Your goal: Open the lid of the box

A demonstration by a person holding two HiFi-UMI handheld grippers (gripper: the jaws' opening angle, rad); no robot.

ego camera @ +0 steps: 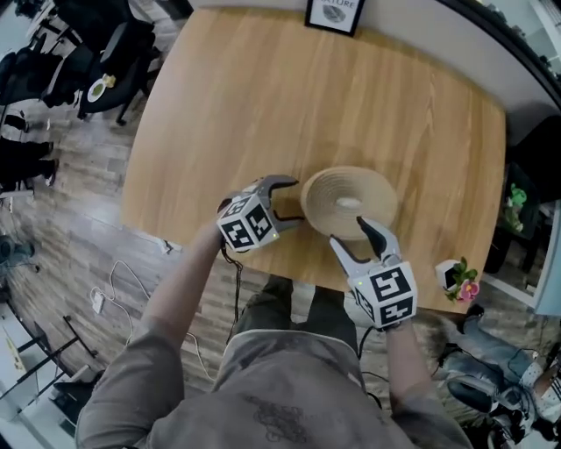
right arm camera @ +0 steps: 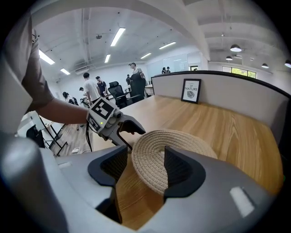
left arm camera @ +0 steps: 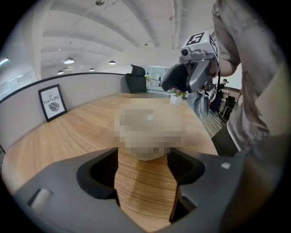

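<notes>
A round box of coiled rope (ego camera: 349, 203) with its lid on sits on the wooden table (ego camera: 263, 96), near the front edge. My left gripper (ego camera: 294, 200) stands open just left of the box, its fingertips close to the rim, with nothing between the jaws. My right gripper (ego camera: 351, 232) is open at the box's near side. In the right gripper view my right gripper (right arm camera: 143, 168) looks along its jaws onto the near edge of the rope lid (right arm camera: 177, 139), and my left gripper (right arm camera: 135, 139) shows beyond. In the left gripper view the box (left arm camera: 150, 129) lies ahead of the open jaws.
A framed picture (ego camera: 334, 14) leans on the partition at the table's far edge. A small pot with a pink flower (ego camera: 458, 279) stands at the table's front right corner. Office chairs (ego camera: 105, 70) and cables lie on the floor to the left. People stand far off in the room.
</notes>
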